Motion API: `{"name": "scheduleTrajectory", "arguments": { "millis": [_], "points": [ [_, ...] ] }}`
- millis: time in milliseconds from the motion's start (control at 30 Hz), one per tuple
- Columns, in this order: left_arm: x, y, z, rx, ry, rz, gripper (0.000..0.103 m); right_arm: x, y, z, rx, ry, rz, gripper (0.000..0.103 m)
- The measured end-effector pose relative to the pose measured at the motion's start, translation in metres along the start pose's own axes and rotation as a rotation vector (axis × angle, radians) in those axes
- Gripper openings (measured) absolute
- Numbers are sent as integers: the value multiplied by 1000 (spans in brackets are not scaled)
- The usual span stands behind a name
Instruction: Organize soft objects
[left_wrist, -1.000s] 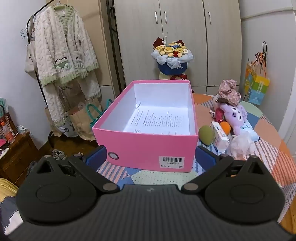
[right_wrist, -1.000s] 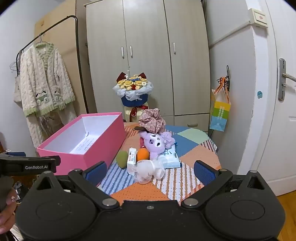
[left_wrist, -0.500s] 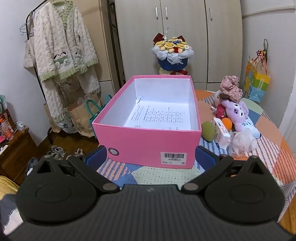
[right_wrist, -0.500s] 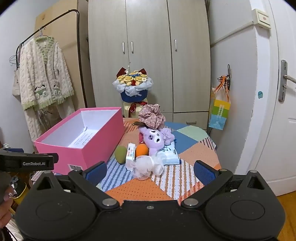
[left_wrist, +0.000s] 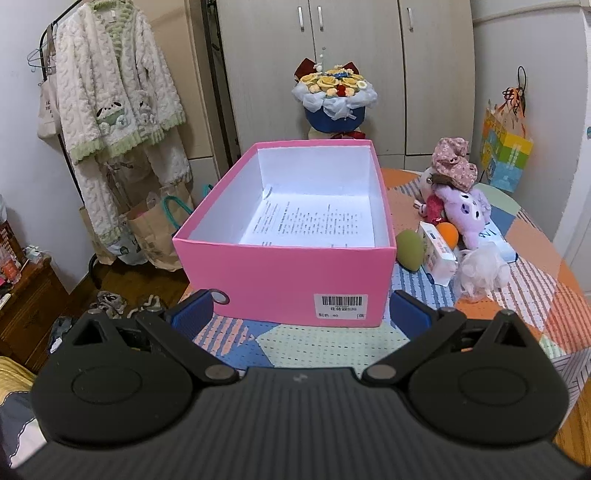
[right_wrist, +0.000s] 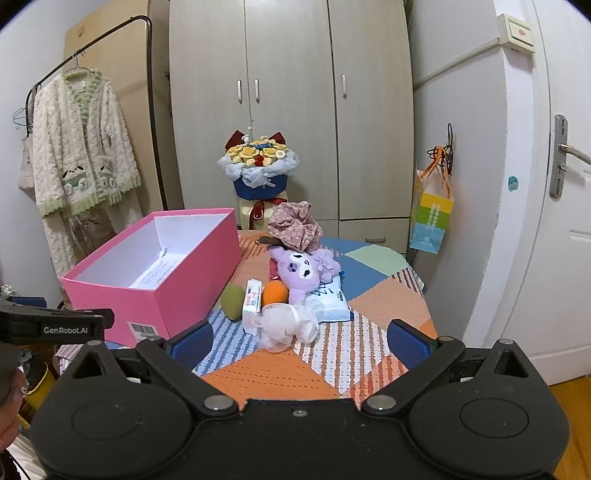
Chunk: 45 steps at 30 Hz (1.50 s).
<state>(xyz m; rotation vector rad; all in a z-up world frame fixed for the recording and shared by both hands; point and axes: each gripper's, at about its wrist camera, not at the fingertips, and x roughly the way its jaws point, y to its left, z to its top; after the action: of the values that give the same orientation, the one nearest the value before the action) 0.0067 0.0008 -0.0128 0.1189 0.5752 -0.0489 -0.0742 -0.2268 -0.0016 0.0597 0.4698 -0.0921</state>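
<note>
The left gripper (left_wrist: 299, 312) hangs released, jaws spread wide just short of the pink box (left_wrist: 280, 273) on the patchwork tabletop (left_wrist: 332, 343). Its camera looks down into the box, where only a printed sheet (left_wrist: 314, 225) lies on the floor. The right gripper (right_wrist: 299, 339) is likewise spread and holds nothing, facing the soft things heaped beside the box: a white mesh puff (right_wrist: 288, 326) nearest, a green sponge (right_wrist: 233, 301), an orange ball (right_wrist: 275, 292), a purple plush (right_wrist: 301, 271) and a floral cloth bundle (right_wrist: 293, 227). Only the right view shows the door (right_wrist: 565, 221) and the left gripper's side; only the left view shows the barcode label (left_wrist: 341, 305) squarely and the shoes (left_wrist: 110, 301) on the floor.
</note>
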Motion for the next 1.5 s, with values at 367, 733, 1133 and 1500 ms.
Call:
{"name": "scheduleTrajectory", "arguments": {
  "millis": [367,733,1133,1500],
  "points": [
    [-12,2,3,-9,-63,-49,103,-3,-4,-1,3,-16,-7,102],
    [-13,-1,1,-10,-83,-71,103,-1,-4,-2,1,-18,10,102],
    [-14,-3,-1,-3,-90,-70,103,-1,-4,-4,-1,-14,8,102],
    [-14,-5,-2,0,-86,-70,103,1,-4,-3,-1,-7,8,102]
  ]
}}
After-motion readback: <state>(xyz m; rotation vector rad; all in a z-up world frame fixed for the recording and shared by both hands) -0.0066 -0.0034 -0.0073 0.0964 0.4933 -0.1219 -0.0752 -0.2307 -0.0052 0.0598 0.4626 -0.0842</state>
